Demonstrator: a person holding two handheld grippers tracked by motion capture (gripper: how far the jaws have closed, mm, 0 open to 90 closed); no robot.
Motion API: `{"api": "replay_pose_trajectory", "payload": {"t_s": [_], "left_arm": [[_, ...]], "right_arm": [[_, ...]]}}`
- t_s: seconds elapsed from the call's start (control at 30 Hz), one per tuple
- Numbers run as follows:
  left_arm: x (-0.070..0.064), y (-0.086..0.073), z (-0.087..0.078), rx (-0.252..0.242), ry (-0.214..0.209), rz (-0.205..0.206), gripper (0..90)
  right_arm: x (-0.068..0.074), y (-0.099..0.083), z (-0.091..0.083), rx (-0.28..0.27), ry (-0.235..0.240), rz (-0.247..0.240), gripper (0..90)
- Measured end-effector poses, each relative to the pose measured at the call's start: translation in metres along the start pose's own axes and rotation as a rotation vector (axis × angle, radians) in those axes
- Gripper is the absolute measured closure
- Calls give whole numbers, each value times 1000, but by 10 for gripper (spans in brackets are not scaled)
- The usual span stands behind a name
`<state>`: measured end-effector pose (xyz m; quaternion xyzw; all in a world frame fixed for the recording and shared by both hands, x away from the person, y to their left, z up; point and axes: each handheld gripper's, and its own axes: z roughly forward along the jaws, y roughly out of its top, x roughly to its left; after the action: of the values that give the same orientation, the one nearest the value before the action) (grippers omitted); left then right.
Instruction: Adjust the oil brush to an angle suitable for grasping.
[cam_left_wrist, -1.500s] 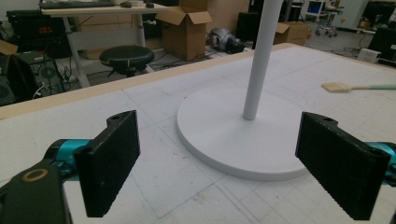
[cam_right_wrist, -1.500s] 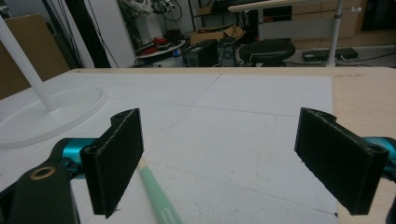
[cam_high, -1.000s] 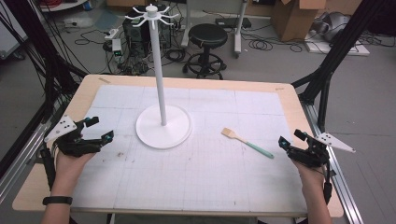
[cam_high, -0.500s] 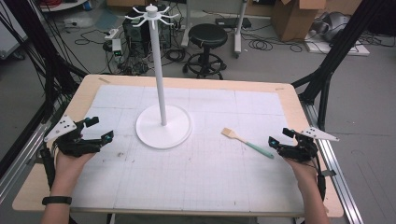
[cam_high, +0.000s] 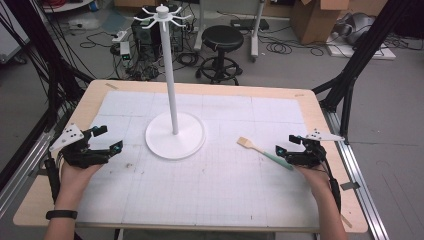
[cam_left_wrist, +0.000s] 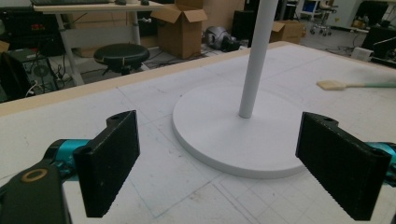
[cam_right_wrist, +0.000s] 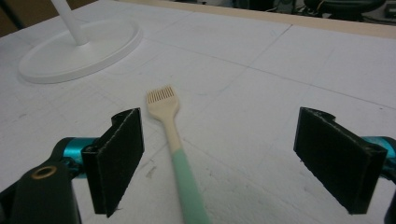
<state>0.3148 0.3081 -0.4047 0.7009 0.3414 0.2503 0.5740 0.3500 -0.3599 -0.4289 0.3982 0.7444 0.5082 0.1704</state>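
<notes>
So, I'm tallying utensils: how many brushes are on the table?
1: a cream-bristled pastry brush with a mint-green handle, lying flat right of the white stand's round base, between the right tool's open jaws.

Wooden-edged counter (cam_high: 320, 125), topped by a white gridded mat (cam_high: 210, 185) covering nearly the whole surface, bare wood left as a border all round. At the mat's centre, slightly toward 11 o'clock, a white round-based stand (cam_high: 175, 135) with a tall upright pole and hooks at the crown. At 3 o'clock from the base, well apart, a pastry brush (cam_high: 264, 151) lying flat: cream bristle head pointing toward 10 o'clock, mint-green handle trailing toward 4 o'clock. Small dark smudges on the mat at 8 o'clock from the base.
</notes>
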Motion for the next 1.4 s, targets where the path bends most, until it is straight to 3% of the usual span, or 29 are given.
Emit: {"api": "replay_pose_trajectory", "payload": {"t_s": [0.13, 0.5, 0.77, 0.8, 1.03, 1.27, 1.4], "left_arm": [[-1, 0, 1, 4, -4, 2, 142], [-1, -1, 2, 19, -10, 6, 142], [-1, -2, 2, 28, -1, 4, 142], [-1, -2, 2, 31, -4, 4, 142], [-1, -2, 3, 33, -4, 6, 142], [-1, -2, 3, 32, -1, 6, 142], [-1, -2, 2, 39, -1, 8, 142]], "right_arm": [[0, 2, 8, 32, 11, -10, 154], [13, 9, 34, 160, 26, -113, 198], [17, 7, 43, 220, 30, -147, 330], [19, 7, 45, 237, 33, -159, 410], [21, 4, 50, 301, 29, -200, 553], [21, 3, 51, 321, 52, -205, 643], [18, 2, 51, 314, 51, -172, 715]]}}
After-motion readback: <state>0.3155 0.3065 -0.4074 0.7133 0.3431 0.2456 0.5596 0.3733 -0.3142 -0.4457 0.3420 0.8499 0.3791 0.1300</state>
